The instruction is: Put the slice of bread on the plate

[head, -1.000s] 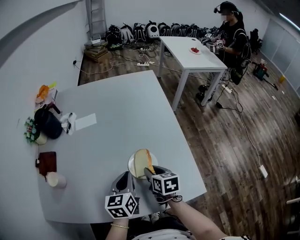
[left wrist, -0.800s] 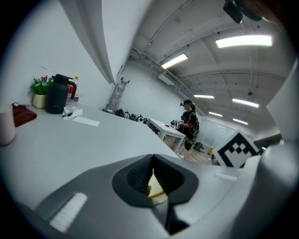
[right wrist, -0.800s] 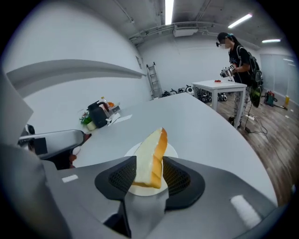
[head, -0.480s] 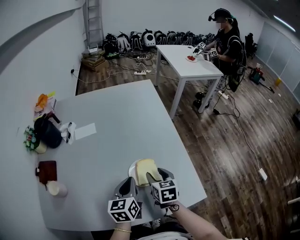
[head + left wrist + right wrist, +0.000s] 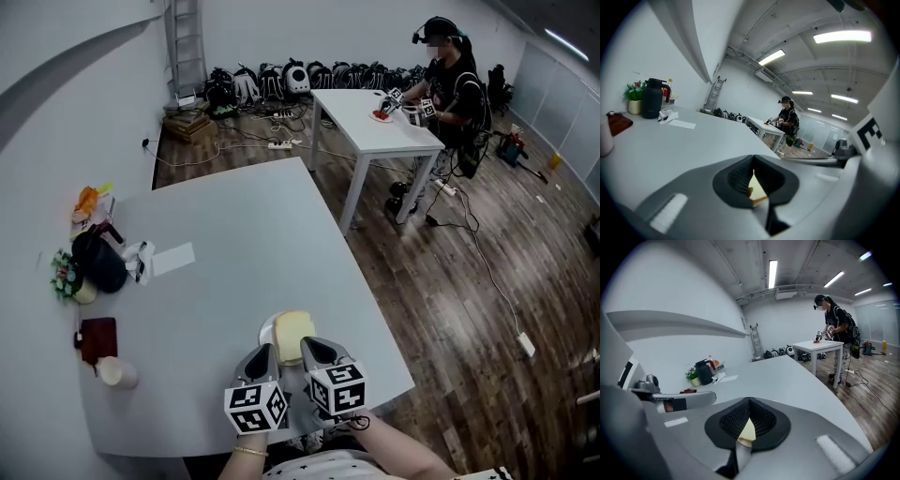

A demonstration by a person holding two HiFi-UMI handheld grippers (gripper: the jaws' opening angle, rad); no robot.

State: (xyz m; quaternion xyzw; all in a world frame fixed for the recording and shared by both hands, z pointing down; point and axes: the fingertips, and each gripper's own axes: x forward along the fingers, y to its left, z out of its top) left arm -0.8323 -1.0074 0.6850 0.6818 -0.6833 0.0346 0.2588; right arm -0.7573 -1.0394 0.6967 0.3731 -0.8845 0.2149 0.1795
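A pale slice of bread (image 5: pixel 292 336) lies flat on a small white plate (image 5: pixel 266 331) near the front edge of the grey table (image 5: pixel 234 244). Just behind the plate, on my side, both grippers hang side by side with nothing in them. My left gripper (image 5: pixel 262 356) is shut, and so is my right gripper (image 5: pixel 312 350), which sits a little above the bread. In the left gripper view the bread (image 5: pixel 758 191) shows through the hollow below the closed tips of the left gripper (image 5: pixel 753 158). The right gripper view has the bread (image 5: pixel 748 431) below the closed right gripper (image 5: pixel 750 401).
At the table's left edge stand a black kettle (image 5: pixel 98 261), a small plant (image 5: pixel 64 275), a paper sheet (image 5: pixel 173 258), a brown pad (image 5: pixel 97 337) and a cup (image 5: pixel 112 372). The table's right edge (image 5: pixel 384 337) drops to wooden floor. A person (image 5: pixel 450 75) works at a far white table (image 5: pixel 375 117).
The right gripper held the bread tilted over the plate, then let it go. The bread now lies flat on the plate, and the right gripper has risen and shut.
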